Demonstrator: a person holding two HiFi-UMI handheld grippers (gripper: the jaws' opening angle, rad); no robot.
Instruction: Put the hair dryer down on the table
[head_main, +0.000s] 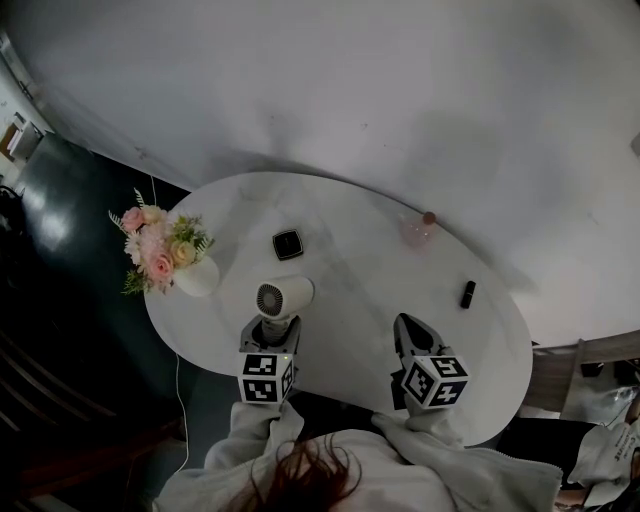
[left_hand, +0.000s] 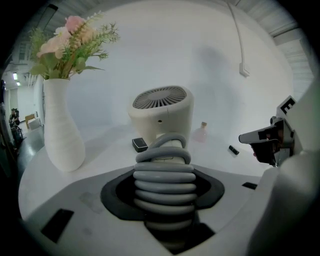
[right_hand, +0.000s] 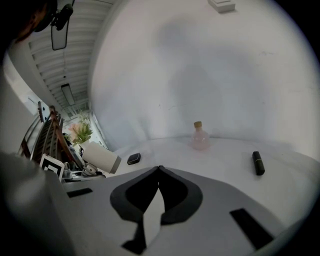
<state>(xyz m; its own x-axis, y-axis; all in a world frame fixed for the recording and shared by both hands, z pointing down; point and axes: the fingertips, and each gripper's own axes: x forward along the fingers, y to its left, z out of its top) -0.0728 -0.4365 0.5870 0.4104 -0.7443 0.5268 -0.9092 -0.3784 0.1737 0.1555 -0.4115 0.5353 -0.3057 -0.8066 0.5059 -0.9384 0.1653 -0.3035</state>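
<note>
A cream hair dryer with a round grey grille is held over the near left part of the white oval table. My left gripper is shut on its handle, which has a grey cord coiled round it. In the left gripper view the dryer's head stands upright above the jaws. Whether the dryer touches the table cannot be told. My right gripper hovers at the near edge, to the right of the dryer, with its jaws shut and nothing between them. The right gripper view shows the dryer at its left.
A white vase of pink flowers stands at the table's left edge. A small black square case lies just beyond the dryer. A pink bottle stands at the far side, and a black lipstick tube lies at the right.
</note>
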